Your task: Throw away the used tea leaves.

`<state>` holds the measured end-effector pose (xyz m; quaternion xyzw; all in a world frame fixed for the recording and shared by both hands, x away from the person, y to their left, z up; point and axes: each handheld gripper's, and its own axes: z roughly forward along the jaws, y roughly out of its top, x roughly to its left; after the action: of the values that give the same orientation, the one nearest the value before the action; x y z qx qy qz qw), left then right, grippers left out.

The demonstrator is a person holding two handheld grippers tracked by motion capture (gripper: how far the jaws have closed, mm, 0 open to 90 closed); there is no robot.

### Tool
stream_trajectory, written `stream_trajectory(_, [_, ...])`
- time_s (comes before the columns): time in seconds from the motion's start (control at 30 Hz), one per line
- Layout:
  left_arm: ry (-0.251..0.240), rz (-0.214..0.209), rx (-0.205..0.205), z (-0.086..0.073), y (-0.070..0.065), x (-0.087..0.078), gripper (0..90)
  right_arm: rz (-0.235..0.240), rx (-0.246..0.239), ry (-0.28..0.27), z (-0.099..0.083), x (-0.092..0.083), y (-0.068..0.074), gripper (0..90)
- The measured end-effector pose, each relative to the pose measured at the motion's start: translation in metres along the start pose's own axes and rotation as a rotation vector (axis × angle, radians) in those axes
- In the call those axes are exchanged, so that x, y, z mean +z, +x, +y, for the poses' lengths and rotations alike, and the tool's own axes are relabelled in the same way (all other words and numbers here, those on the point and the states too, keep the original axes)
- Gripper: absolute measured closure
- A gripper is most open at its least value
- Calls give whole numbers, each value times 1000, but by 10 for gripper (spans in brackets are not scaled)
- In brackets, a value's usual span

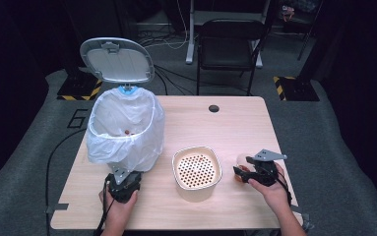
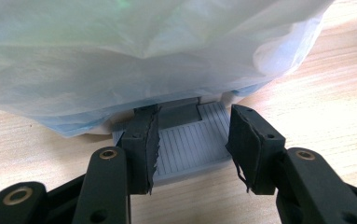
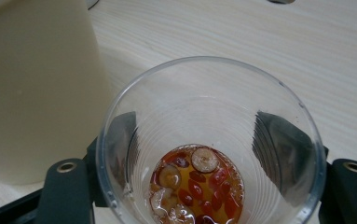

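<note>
Pinching a clear ribbed plastic cup (image 3: 211, 140) of amber liquid with red berries and pale slices, the right gripper (image 1: 245, 173) rests beside the cream perforated strainer tub (image 1: 196, 173). The left gripper (image 2: 192, 149) stands spread over the bin's (image 1: 125, 130) grooved grey pedal (image 2: 190, 140), under crinkled white liner.

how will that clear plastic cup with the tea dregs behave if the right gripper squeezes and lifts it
The clear cup looks thin-walled, so it will probably flex or crumple under a firm squeeze. It holds only a little liquid and fruit bits at the bottom, so it is likely light, yet could slosh if tilted. The right gripper has its jaws on both sides.
</note>
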<state>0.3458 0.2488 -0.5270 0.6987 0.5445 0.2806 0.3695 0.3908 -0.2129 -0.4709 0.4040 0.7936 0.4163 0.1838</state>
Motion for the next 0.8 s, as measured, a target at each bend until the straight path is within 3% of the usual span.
stream_trajectory(0.5, [-5,3,0,0,0,0,529,37,-99,-24,65,24,-1,323])
stream_trajectory(0.8, [-6,2,-1,0,0,0,529,81,-151,-28,93,30,3,329])
